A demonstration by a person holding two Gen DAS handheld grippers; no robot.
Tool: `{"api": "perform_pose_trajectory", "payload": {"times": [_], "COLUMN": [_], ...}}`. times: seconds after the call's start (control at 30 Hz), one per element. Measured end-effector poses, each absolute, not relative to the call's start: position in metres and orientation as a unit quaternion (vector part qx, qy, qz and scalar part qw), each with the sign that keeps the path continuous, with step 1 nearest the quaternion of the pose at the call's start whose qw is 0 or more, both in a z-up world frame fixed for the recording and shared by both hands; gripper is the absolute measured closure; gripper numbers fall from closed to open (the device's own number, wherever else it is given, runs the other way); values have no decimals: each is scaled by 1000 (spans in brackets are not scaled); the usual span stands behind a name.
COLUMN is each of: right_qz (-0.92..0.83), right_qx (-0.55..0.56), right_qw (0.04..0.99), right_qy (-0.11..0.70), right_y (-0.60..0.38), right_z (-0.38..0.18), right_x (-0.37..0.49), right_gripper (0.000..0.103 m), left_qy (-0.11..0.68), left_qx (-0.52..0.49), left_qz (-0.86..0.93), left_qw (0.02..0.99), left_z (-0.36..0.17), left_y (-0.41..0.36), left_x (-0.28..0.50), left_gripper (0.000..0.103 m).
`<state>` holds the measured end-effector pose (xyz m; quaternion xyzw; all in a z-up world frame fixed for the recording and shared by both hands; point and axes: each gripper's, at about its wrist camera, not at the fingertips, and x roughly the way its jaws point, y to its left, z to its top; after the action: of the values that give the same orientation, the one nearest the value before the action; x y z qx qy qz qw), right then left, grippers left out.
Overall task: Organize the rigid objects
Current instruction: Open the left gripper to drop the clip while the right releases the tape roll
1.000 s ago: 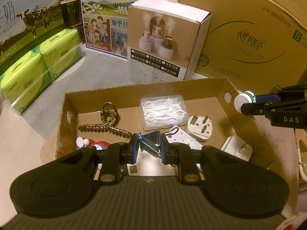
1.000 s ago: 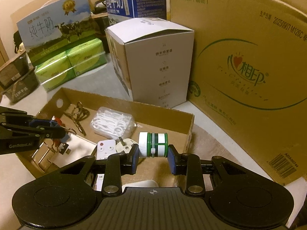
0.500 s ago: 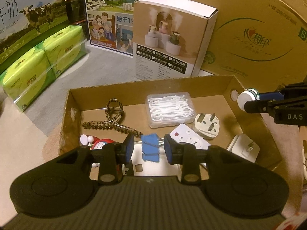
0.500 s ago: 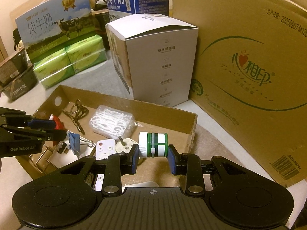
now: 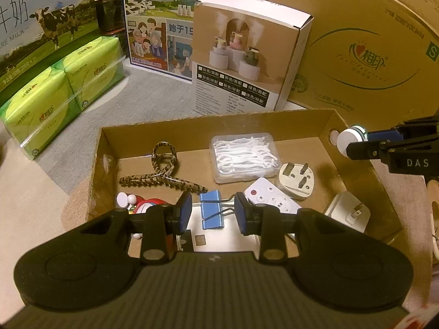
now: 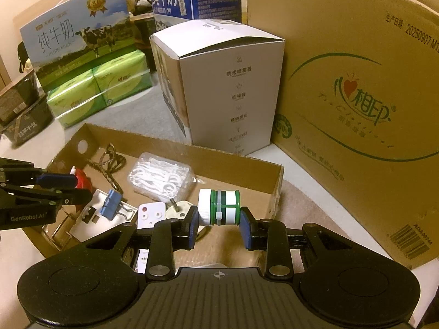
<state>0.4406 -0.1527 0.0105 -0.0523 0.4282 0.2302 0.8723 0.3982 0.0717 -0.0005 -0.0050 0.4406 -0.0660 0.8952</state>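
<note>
the left gripper hangs over the near part of the tray, its jaws standing wide with nothing between the pads; the blue clip lies below the gap on a white card, its wire handles pointing right toward the remote; from the right wrist view the clip rests flat on the card, clear of the left gripper above it; the right gripper is clamped on a green-and-white jar, held sideways by its ends with the white cap to the left, above the tray's right wall; in the left view the jar shows at the right gripper's tip near the wall's round hole; inside the tray lie a patterned hair claw at left, a clear box of floss picks toward the back, a white plug just beside the remote, a white adapter at the right corner, and a red-and-white figure partly hidden behind the left finger; behind the tray stand a humidifier box, green tissue packs, milk cartons and a large brown carton.
</note>
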Motion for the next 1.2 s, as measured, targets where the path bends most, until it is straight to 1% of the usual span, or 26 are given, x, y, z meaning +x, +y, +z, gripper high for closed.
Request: {"api": "perform_pose_trajectory", "payload": {"times": [0.53,0.57,0.6,0.63,0.67,0.73,1.2], "right_qz": [216,215,214,213,216,218,213], "right_qx": [-49,-46,-41,-37,-30,-25,-30], "right_qw": [877,878,879,879,880,880,881], "right_qy": [427,425,425,425,422,421,421], "right_y": [-155,-155,-156,-157,-158,-159,-161], "right_z": [6,6,6,6,7,8,11], "right_x": [448,448,449,449,449,448,446], "right_gripper": [71,69,64,50,45,45,44], "left_qy": [441,442,442,441,440,438,435], "left_qx": [-6,-3,-1,2,5,7,15], "left_qz": [-61,-59,-57,-54,-51,-49,-48], "left_qw": [895,895,895,896,897,898,899], "left_z": [-1,-2,-2,-2,-3,-3,1], "left_y": [75,75,76,76,76,77,75], "left_x": [400,401,401,401,400,400,396], "left_gripper": [73,71,68,64,54,46,44]}}
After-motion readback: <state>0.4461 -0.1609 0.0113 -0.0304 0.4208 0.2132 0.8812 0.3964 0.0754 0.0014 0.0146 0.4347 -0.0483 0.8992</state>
